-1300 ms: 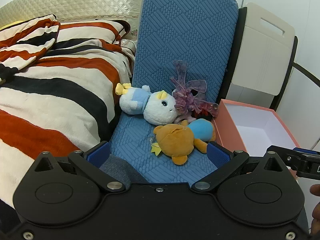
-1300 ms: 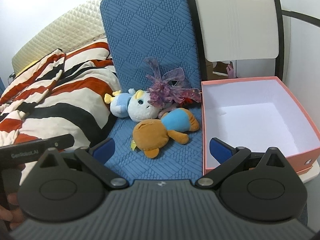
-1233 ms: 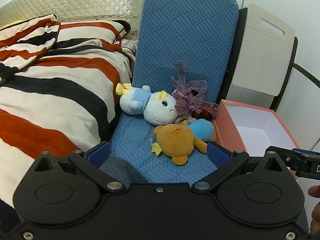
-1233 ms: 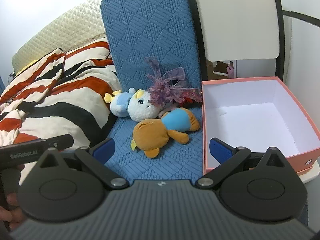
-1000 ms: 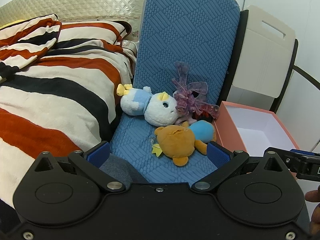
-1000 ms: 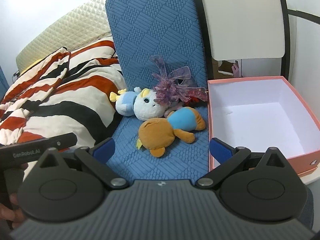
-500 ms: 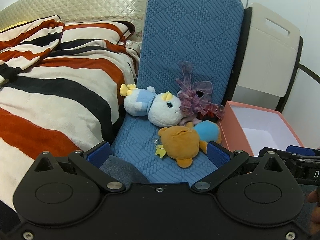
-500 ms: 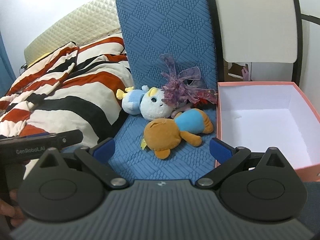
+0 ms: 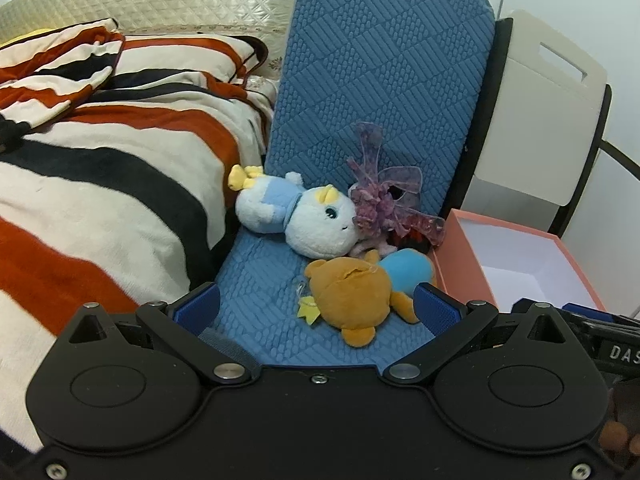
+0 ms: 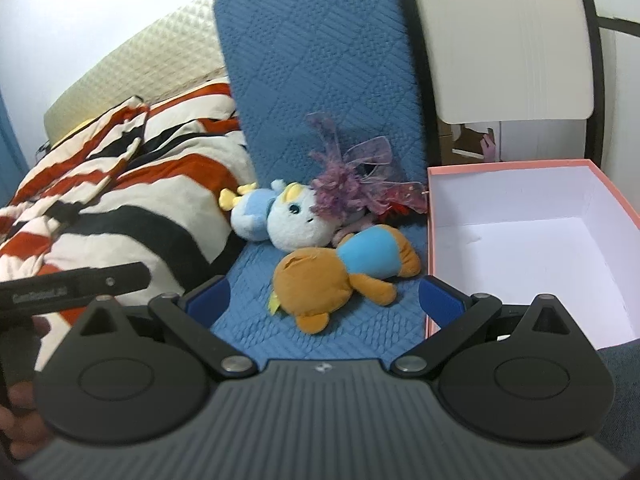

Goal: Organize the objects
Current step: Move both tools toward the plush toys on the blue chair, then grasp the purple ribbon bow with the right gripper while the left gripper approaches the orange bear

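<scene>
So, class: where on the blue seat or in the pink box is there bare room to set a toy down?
The pink box is bare inside. The blue seat is bare left of the brown bear. Behind it, the white plush and purple ribbon toy crowd together.

a chair (image 9: pixel 384 92) stands between a bed on the left and a box (image 9: pixel 472 264) on the right. a blanket (image 9: pixel 100 184) lies on the bed and touches the chair's left edge, with a headboard (image 9: pixel 152 0) behind it. on the seat, a bear toy (image 9: pixel 352 292) lies nearest the front, touching the box's left wall. behind it lies a duck toy (image 9: pixel 296 220), its head toward the box. a ribbon bow (image 9: pixel 384 200) leans against the chair back, to the right of the duck's head. a folded carton (image 9: pixel 536 108) stands behind the box.
</scene>
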Available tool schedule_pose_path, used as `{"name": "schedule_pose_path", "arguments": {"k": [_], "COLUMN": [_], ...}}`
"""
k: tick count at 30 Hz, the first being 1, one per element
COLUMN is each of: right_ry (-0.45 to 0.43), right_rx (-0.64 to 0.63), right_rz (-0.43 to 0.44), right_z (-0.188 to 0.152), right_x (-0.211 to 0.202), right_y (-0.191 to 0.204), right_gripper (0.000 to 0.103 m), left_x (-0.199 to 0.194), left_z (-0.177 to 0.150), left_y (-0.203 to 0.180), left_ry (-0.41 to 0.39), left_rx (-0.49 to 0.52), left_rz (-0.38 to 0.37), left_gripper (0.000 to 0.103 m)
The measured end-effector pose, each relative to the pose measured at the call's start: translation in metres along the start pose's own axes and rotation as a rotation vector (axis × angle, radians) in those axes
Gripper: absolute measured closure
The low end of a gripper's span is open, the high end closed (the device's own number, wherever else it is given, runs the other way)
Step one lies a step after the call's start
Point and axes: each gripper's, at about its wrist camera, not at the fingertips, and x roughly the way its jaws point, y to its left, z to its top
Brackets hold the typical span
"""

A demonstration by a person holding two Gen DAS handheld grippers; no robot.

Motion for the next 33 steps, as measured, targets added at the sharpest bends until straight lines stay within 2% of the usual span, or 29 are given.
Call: {"name": "schedule_pose_path", "arguments": {"k": [5, 10, 19, 25, 31, 33], "right_ry": [-0.052, -0.071, -0.06, -0.05, -0.019, 0.004], "right_rx": [0.015, 0.032, 0.104, 0.056, 0.022, 0.024], "right_rz": [0.007, 0.005, 0.047, 0.11, 0.173, 0.19], "right_z": [0.001, 0.006, 0.025, 0.046, 0.072, 0.078], "right_x": [0.016, 0.039, 0.068, 0.097, 0.141, 0.159], "right_y": [-0.012, -0.028, -0.06, -0.063, -0.06, -0.059], "right_gripper": [0.001, 0.0, 0.0, 0.001, 0.001, 0.004], "left_x": [0.019, 0.041, 0.089, 0.123, 0.167, 0.181], "left_z": [0.002, 0.003, 0.012, 0.017, 0.017, 0.015], "left_y": [-0.002, -0.008, -0.023, -0.021, -0.012, -0.01], "left_ry": [0.005, 0.02, 0.069, 0.103, 0.172, 0.197], "left_rx": [-0.022, -0.02, 0.007, 0.011, -0.003, -0.005], "left_rz": [-0.04, -0.042, -0.034, -0.026, -0.032, -0.039], "left_gripper": [0.0, 0.0, 0.0, 0.0, 0.0, 0.0]}}
